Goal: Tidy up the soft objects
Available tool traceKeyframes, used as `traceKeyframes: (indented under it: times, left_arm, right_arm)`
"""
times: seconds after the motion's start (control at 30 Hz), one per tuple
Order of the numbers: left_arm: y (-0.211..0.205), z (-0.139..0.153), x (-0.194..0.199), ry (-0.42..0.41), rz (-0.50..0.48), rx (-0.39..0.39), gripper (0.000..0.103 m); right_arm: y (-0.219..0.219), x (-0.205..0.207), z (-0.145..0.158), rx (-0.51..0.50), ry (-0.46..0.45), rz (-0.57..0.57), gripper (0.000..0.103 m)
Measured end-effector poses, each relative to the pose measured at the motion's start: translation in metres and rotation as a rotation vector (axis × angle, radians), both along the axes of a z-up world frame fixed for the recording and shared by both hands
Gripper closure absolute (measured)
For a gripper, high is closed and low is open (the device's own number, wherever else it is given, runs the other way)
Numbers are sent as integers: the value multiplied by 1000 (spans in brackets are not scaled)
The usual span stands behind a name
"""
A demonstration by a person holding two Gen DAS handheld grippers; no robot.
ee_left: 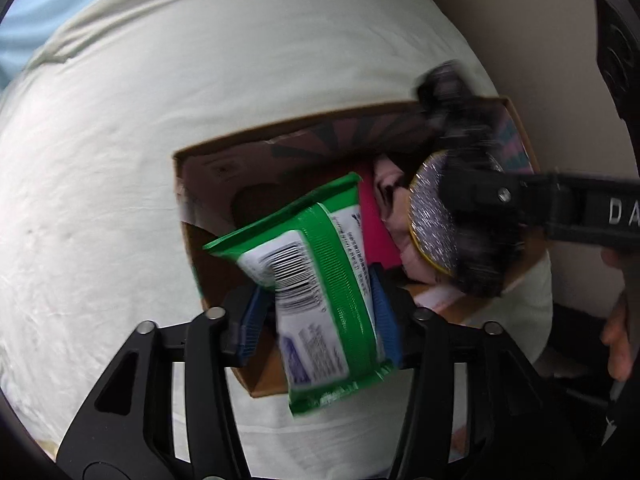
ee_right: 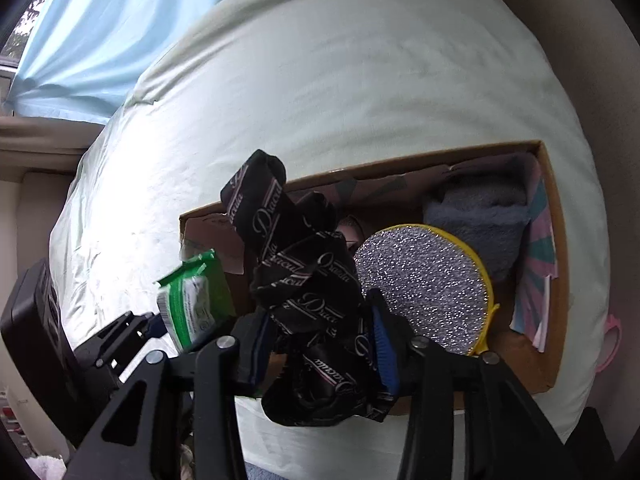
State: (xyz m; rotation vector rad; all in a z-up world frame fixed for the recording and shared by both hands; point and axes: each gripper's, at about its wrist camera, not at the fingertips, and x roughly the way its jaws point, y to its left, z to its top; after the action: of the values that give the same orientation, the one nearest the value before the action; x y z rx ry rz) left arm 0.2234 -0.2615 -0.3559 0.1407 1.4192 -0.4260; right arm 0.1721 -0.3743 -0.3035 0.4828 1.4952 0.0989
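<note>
A green and white wipes packet (ee_left: 320, 280) hangs tilted between the blue pads of my left gripper (ee_left: 316, 320) over an open cardboard box (ee_left: 280, 126). The right pad touches it, the left pad stands clear, and the packet is blurred. In the right wrist view a crumpled black cloth with white lettering (ee_right: 304, 280) sits loosely between the parted pads of my right gripper (ee_right: 320, 348), over the same box (ee_right: 556, 240). The packet (ee_right: 188, 300) shows at the left. Inside the box lie a round glittery silver pad with a yellow rim (ee_right: 424, 280) and a folded grey towel (ee_right: 480, 220).
The box rests on a bed with a pale sheet (ee_left: 120, 160). A light blue curtain (ee_right: 100, 40) hangs at the far left. A pink item (ee_left: 376, 224) lies in the box. A person's hand (ee_left: 620, 340) holds the other gripper at the right edge.
</note>
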Motion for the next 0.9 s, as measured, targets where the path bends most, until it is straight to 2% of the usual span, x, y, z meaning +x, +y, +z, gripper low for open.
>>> traceKeyframes:
  times: [0.03, 0.07, 0.1, 0.23, 0.6, 0.7, 0.9]
  left_arm:
    - [-2, 1, -2, 7, -11, -1, 10]
    - [-2, 4, -5, 3, -19, -6, 0]
    - [0, 8, -7, -11, -18, -16, 0]
    - [12, 18, -14, -33, 15, -12, 0]
    - [40, 62, -42, -97, 73, -26, 0]
    - [48, 80, -52, -127, 83, -34, 0]
    - [85, 131, -76, -206, 143, -70, 0]
  right_arm:
    - [0, 1, -1, -3, 12, -12, 26]
    - [-1, 1, 1, 5, 10, -22, 6]
    - [-1, 0, 3, 13, -1, -24, 1]
    - [0, -7, 12, -45, -30, -5, 1]
    - [6, -26, 43, -58, -113, 12, 0]
    - [14, -33, 59, -71, -144, 31, 0]
    - [37, -49, 115, -111, -283, 60, 1]
